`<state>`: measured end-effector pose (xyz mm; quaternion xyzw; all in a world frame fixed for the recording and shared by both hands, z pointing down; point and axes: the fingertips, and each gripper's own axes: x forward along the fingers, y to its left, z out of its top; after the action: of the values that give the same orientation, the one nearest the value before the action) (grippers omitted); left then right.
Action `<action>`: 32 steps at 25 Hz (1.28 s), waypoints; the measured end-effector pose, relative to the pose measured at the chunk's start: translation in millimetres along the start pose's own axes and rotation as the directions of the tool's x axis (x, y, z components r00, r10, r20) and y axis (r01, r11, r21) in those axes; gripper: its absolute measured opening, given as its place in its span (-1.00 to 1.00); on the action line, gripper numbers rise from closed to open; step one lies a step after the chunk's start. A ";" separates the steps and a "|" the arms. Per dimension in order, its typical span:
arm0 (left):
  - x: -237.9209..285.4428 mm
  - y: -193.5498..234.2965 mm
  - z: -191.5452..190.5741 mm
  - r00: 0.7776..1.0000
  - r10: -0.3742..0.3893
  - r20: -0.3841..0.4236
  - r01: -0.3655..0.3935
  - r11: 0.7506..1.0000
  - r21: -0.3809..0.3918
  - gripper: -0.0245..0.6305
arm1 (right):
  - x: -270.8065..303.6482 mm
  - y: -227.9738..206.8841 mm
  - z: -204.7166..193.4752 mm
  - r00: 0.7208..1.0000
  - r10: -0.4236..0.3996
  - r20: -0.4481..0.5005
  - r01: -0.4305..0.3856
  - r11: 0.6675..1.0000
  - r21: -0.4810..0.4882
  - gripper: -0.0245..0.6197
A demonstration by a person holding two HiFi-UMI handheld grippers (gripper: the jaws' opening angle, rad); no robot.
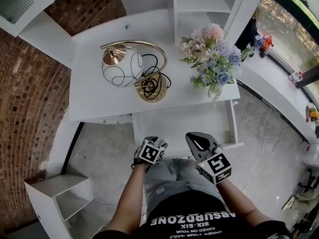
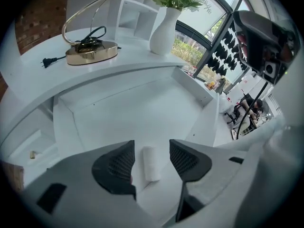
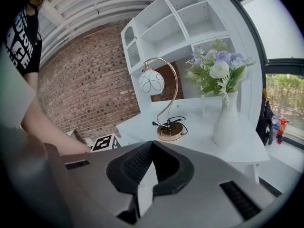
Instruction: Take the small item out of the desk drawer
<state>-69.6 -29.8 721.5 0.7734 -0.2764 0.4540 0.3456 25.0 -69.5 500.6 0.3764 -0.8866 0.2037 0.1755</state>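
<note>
- A lamp (image 1: 130,66) with a gold base and a round white shade stands at about 11 o'clock on the white tabletop (image 1: 94,98). It plays no part in the task.
- The left claw (image 2: 152,147) is spread wide and points down into the open drawer (image 1: 179,126), which juts from the front of the tabletop toward 6 o'clock.
- A small white roll (image 2: 151,165), the item to fetch, lies on the drawer floor between the spread jaws. It seems to touch neither.
- The step in hand looks like lining up the grasp. The next move calls for lowering the claw a little, pinching the roll across its sides, then lifting it clear of the drawer's front wall.
- The right claw (image 3: 151,145) is pressed together and empty, held at about 5 o'clock near the drawer's front.
- A white vase of flowers (image 1: 214,59) stands at 1 o'clock.
</note>
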 end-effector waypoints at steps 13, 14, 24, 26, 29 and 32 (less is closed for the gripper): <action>38.9 2.9 -19.3 0.984 -0.054 -0.169 0.058 0.998 0.023 -0.27 | 1.3 -12.3 -4.8 0.999 -0.032 -0.008 0.032 0.999 0.032 -0.93; 41.1 2.0 -20.5 0.982 -0.057 -0.181 0.063 0.998 0.025 -0.27 | 1.5 -12.9 -5.9 0.999 -0.033 -0.010 0.033 0.999 0.035 -0.93; 61.6 -0.3 -35.9 0.959 -0.049 -0.280 0.057 0.998 0.023 -0.27 | 3.8 -20.3 -12.8 0.999 -0.034 -0.026 0.035 0.998 0.053 -0.93; 65.1 0.2 -36.2 0.956 -0.046 -0.291 0.055 0.998 0.022 -0.27 | 3.8 -21.6 -13.2 0.999 -0.033 -0.028 0.035 0.998 0.052 -0.93; 70.9 2.6 -37.3 0.949 -0.043 -0.313 0.049 0.999 0.009 -0.28 | 4.3 -23.5 -13.7 0.999 -0.034 -0.030 0.036 0.998 0.052 -0.93; 72.6 2.2 -45.3 0.928 -0.055 -0.368 0.054 0.998 -0.012 -0.30 | 4.5 -24.0 -14.0 0.999 -0.034 -0.030 0.036 0.998 0.055 -0.93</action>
<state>-62.8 -3.9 802.8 0.6818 -0.1855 0.5808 0.4041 42.0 -80.5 520.2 0.3935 -0.8713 0.2304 0.1815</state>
